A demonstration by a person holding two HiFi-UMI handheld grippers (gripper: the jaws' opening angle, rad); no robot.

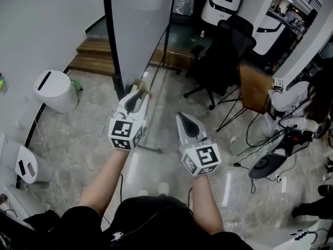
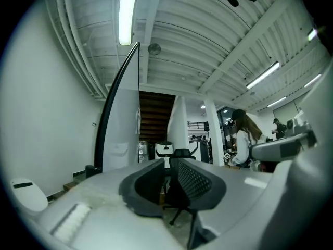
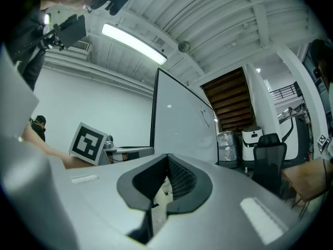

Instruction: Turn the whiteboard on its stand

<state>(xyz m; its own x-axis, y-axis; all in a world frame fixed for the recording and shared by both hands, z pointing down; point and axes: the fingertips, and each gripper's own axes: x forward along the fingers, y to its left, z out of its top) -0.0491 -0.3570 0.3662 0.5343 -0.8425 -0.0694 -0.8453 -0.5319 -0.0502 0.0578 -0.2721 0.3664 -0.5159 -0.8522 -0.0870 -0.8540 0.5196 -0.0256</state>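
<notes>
Underfoot, a pale marbled floor [image 1: 83,134] fills most of the head view. The whiteboard [image 1: 140,30] stands upright on it at the top centre, seen nearly edge-on, with its black side post [image 1: 112,40] running down to a foot beside the left gripper. Right of the board sits a black office chair [image 1: 221,51], with wooden steps [image 1: 96,56] behind the board. A white lidded bin [image 1: 54,90] stands well apart on the left. The left gripper [image 1: 138,91] reaches forward with its tip just below the board's lower edge; whether it touches the frame cannot be told. In its own view the left gripper [image 2: 170,165] has its fingers drawn together at the tips with nothing between them, and the whiteboard [image 2: 122,134] rises ahead on the left. The right gripper [image 1: 184,120] hangs further back, apart from the board; its fingers are likewise closed on nothing [image 3: 167,163], facing the whiteboard [image 3: 182,124].
</notes>
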